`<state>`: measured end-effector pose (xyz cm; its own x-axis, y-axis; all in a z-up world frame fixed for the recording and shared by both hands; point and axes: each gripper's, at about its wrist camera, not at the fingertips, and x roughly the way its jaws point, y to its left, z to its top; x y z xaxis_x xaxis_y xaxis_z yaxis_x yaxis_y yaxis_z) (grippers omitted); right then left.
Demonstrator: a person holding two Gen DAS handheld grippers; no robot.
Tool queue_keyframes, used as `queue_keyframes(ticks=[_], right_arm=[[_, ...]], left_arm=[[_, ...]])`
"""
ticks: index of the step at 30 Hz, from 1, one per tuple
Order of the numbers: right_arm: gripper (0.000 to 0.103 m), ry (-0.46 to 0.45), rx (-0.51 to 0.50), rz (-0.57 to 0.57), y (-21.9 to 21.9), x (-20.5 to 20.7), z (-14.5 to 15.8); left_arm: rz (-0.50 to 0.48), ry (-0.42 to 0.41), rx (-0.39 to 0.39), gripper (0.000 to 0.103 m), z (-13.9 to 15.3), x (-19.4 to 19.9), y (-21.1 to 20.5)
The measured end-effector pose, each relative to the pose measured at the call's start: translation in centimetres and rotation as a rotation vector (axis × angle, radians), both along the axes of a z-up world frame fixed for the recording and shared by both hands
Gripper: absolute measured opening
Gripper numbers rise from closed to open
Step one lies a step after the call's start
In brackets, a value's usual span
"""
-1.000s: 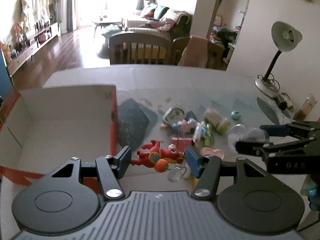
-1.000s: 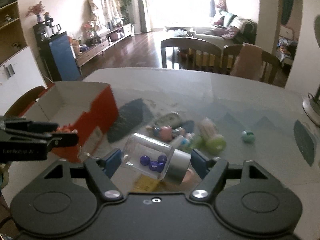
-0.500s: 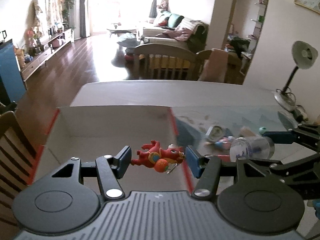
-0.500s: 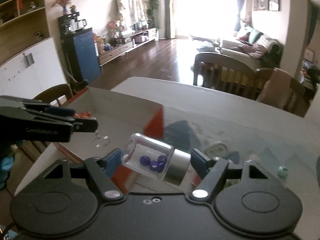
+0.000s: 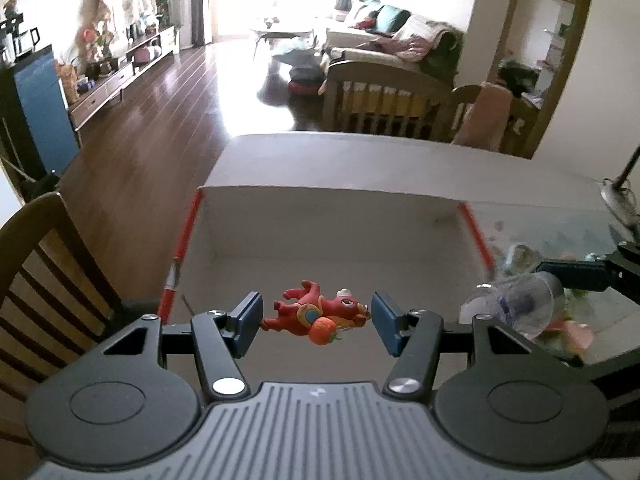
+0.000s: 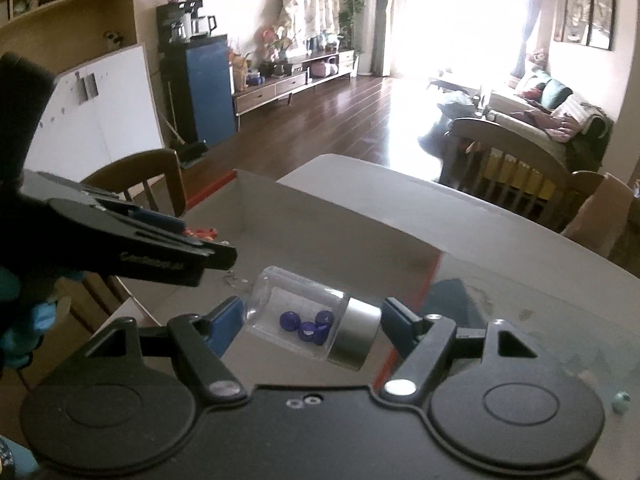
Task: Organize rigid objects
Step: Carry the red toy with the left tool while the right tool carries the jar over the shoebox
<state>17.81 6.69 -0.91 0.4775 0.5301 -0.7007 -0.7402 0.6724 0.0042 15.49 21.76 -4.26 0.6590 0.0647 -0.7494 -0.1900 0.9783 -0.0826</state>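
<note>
A big open cardboard box [image 5: 332, 236] with red edges sits on the grey worktop [image 5: 360, 156], and both held things now hang over it or at its rim. That is the relation the coming drop seems to turn on: the box floor lies below and ahead of each set of fingers, so letting go should be enough.

The left gripper [image 5: 316, 318] is the one further in, over the near part of the box floor. Its blue fingers [image 5: 250, 318] are clamped end to end on a small red toy animal [image 5: 320, 314], whose long axis runs crosswise from one finger to the other.

The right gripper [image 6: 310, 324] hangs above the box's right-hand red wall, its fingers pressed on the two ends of a clear jar [image 6: 312, 320] with a silver cap and a few blue beads inside. The jar lies on its side, slightly tilted, cap toward the right finger.

On the glass-topped stretch of worktop to the right of the box, a blurred scatter of small items [image 5: 568, 326] waits.

Beyond are wooden chairs [image 5: 384, 96], dark floorboards, a sofa [image 5: 400, 36] and a bright window.
</note>
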Motion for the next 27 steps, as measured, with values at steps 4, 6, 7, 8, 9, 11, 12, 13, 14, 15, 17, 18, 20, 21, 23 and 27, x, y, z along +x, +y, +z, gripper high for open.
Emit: queue_keyframes(ticks=[4, 6, 7, 8, 9, 11, 12, 13, 14, 15, 17, 18, 20, 21, 23, 27], right_arm=[[0.075, 0.006, -0.048, 0.025, 2.5, 0.6, -2.0], [0.075, 0.017, -0.080, 0.031, 3.6, 1.0, -3.3], [0.075, 0.022, -0.097, 0.029, 4.0, 1.2, -4.0], [0.075, 0.024, -0.112, 0.021, 4.3, 1.4, -4.6], [0.075, 0.030, -0.125, 0.016, 4.6, 1.7, -5.1], [0.075, 0.048, -0.148, 0.015, 5.0, 2.0, -6.0], [0.075, 0.052, -0.162, 0.013, 5.2, 2.1, -6.4], [0.075, 0.056, -0.174, 0.013, 5.4, 2.1, -6.8], [0.075, 0.067, -0.187, 0.019, 5.5, 2.1, -7.1], [0.075, 0.077, -0.194, 0.025, 5.7, 2.0, -7.4], [0.074, 0.090, -0.208, 0.027, 5.9, 2.1, -7.8], [0.074, 0.099, -0.211, 0.024, 6.0, 2.2, -8.0], [0.075, 0.114, -0.220, 0.023, 6.1, 2.4, -8.2], [0.075, 0.115, -0.224, 0.022, 6.1, 2.4, -8.2], [0.075, 0.109, -0.232, 0.028, 6.4, 2.4, -8.3], [0.075, 0.113, -0.235, 0.026, 6.7, 2.3, -8.2]], left_arm=[[-0.009, 0.035, 0.003, 0.059, -1.7, 1.5, 1.4], [-0.023, 0.055, 0.014, 0.059, -2.7, 2.1, 1.5], [-0.023, 0.065, 0.018, 0.059, -3.2, 2.3, 1.7], [-0.025, 0.076, 0.021, 0.059, -3.7, 2.7, 1.7], [-0.025, 0.083, 0.021, 0.059, -4.1, 2.8, 1.8], [-0.031, 0.097, 0.013, 0.059, -4.7, 3.2, 1.9], [-0.040, 0.107, 0.013, 0.059, -5.1, 3.3, 2.0], [-0.050, 0.119, 0.020, 0.059, -5.4, 3.5, 1.9], [-0.058, 0.132, 0.028, 0.059, -5.8, 3.7, 1.7], [-0.066, 0.147, 0.031, 0.059, -6.2, 3.9, 1.6], [-0.085, 0.183, 0.029, 0.059, -6.9, 4.6, 1.4], [-0.094, 0.201, 0.032, 0.059, -7.3, 4.8, 1.2], [-0.110, 0.227, 0.050, 0.059, -7.9, 5.0, 0.9], [-0.112, 0.237, 0.059, 0.059, -8.1, 5.1, 0.9], [-0.116, 0.262, 0.057, 0.059, -8.6, 5.3, 1.0], [-0.115, 0.294, 0.045, 0.060, -9.0, 5.2, 1.0]])
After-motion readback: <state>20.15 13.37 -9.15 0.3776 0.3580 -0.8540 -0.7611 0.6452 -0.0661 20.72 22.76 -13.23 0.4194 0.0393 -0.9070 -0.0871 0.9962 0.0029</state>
